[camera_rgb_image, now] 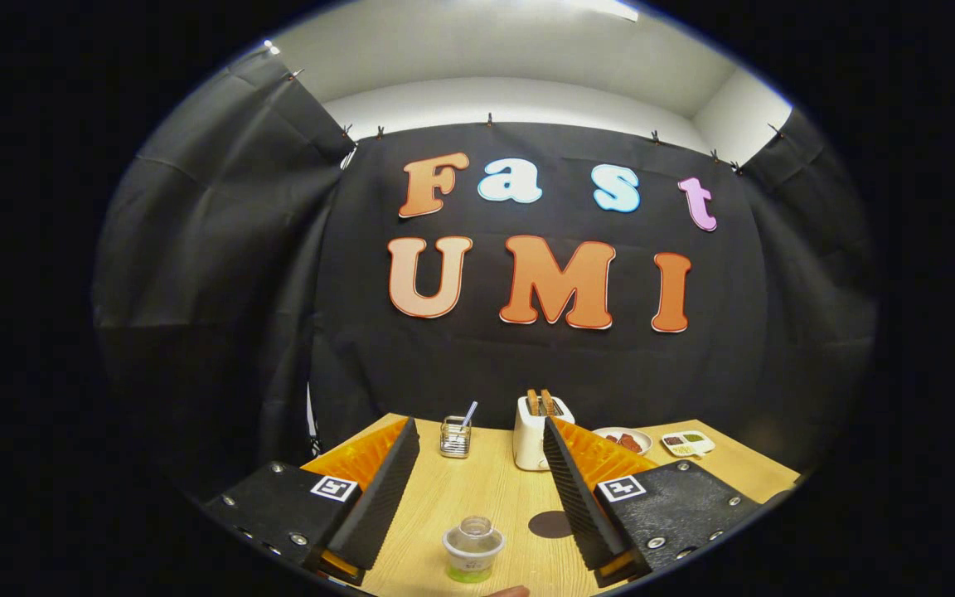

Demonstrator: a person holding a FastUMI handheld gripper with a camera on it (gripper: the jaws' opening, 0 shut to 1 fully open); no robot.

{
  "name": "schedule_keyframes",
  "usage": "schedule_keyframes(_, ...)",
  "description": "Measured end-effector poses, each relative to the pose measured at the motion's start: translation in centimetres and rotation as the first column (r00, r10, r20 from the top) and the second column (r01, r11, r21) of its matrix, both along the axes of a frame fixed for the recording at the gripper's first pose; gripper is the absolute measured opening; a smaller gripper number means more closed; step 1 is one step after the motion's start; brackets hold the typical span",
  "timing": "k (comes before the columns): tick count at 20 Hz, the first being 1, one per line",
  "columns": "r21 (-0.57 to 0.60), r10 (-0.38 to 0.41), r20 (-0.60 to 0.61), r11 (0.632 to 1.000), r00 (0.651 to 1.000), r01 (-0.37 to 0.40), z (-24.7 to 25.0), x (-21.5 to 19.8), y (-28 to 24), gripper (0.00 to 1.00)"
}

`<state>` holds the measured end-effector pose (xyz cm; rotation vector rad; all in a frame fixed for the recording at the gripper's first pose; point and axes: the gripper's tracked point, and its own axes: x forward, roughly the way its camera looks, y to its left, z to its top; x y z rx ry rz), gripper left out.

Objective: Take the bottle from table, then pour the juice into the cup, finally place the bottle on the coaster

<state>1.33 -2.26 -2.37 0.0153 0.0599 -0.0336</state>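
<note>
Wooden table [477, 497] lies below the level, wide-open gripper [477, 464], bottle [472, 549] between its fingers, untouched.

gripper [479, 473] empty, fingers [378, 497] spread wide

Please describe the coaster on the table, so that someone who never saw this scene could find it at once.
On the wooden table, find the white toaster at the far edge. Nearer, beside one finger of the open tongs and next to the clear cup, lies the coaster: the only flat, dark round disc there.
</note>
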Motion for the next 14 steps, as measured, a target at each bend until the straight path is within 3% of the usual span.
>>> schedule_keyframes(5,0.036,-0.044,-0.006,0.998,0.999,0.044,-2.2,0.1,-1.8,0.9)
schedule_keyframes(12,0.103,0.032,-0.009,0.994,0.999,-0.031,-6.1,0.1,0.5,0.9)
schedule_keyframes(14,0.095,0.015,-0.029,0.995,0.999,-0.012,-7.7,-0.2,0.5,0.9)
